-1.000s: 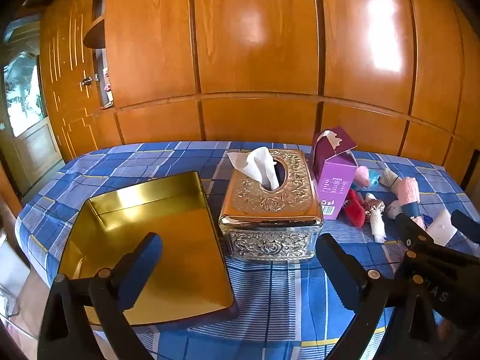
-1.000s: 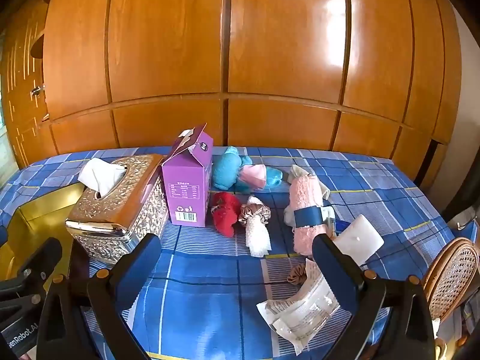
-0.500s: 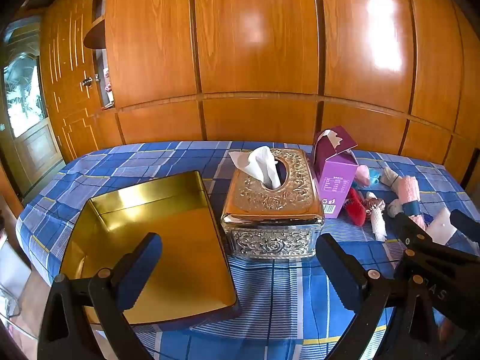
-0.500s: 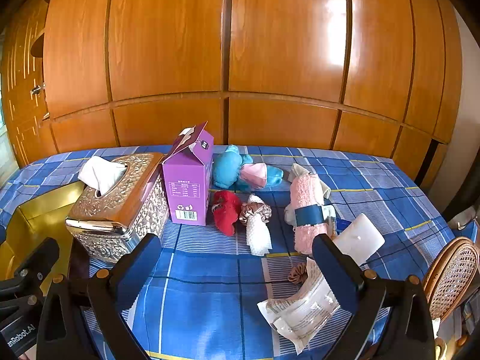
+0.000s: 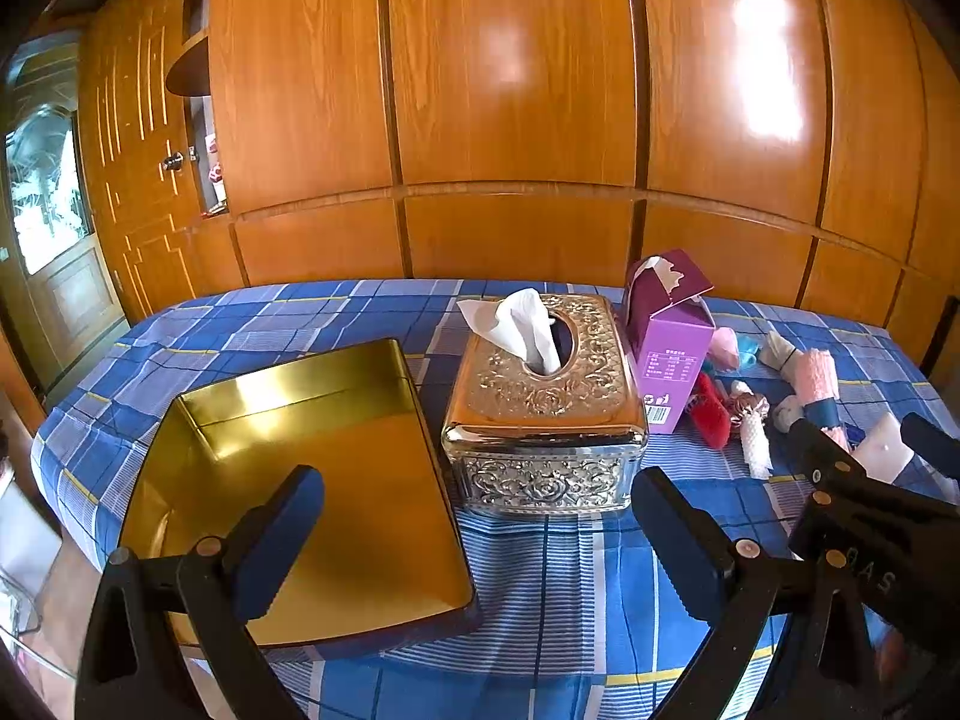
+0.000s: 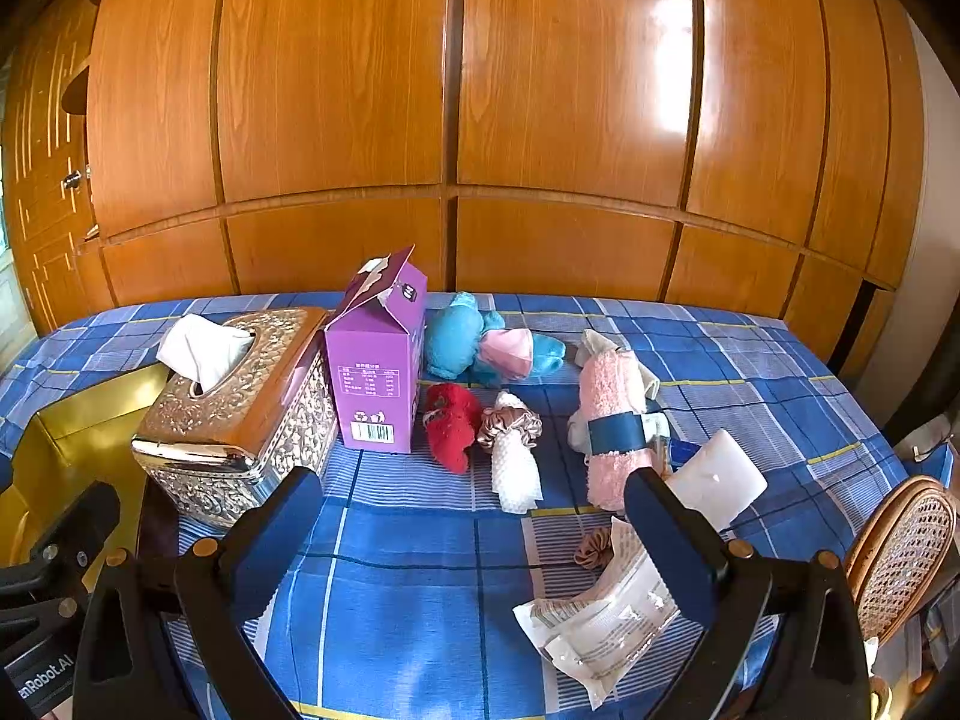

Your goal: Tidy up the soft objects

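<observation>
Blue plaid tablecloth (image 6: 420, 570), wood-panelled wall (image 6: 570, 90).

Glossy wood panelling (image 5: 516, 96) fills the far wall, split by dark vertical seams and a curved horizontal rail; bright patches of light (image 6: 672, 60) shine on the upper right panels. At the left a panelled door (image 5: 138, 180) with a knob stands beside a window (image 5: 42, 186) with greenery outside; a small rounded shelf (image 5: 189, 60) juts from the wall near it. A blue checked cloth (image 6: 420, 540) with yellow lines covers the table; a rattan chair (image 6: 906, 546) shows at the right edge, against a pale wall (image 6: 936, 198).
</observation>
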`<action>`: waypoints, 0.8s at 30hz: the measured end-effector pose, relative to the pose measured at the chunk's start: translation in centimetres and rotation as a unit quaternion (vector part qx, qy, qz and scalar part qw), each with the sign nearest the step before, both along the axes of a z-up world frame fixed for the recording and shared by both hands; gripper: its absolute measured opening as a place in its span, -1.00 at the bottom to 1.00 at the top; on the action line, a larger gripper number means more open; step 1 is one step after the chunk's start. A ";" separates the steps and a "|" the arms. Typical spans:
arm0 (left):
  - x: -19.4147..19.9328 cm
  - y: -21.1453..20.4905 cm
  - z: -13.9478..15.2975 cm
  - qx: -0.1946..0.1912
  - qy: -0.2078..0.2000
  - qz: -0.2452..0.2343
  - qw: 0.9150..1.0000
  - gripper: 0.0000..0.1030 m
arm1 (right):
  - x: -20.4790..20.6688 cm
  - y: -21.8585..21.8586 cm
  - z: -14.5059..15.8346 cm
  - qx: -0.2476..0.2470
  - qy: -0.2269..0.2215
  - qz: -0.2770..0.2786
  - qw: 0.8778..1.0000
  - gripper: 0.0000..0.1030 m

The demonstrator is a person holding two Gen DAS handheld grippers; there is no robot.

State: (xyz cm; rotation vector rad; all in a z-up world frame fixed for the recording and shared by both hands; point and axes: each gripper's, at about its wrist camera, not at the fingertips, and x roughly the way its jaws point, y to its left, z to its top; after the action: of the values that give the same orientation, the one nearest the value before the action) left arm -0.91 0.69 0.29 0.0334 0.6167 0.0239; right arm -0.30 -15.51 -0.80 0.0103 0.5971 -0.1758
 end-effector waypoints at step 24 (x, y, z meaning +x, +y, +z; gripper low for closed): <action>-0.1 -0.4 -0.2 0.001 0.005 -0.004 1.000 0.99 | 0.0 -0.5 -0.1 0.001 -0.003 -0.006 1.000 0.99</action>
State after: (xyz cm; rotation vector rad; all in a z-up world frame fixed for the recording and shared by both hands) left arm -1.02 0.30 0.09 0.0369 0.6264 0.0171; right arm -0.27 -15.97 -0.86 0.0167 0.5921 -0.1872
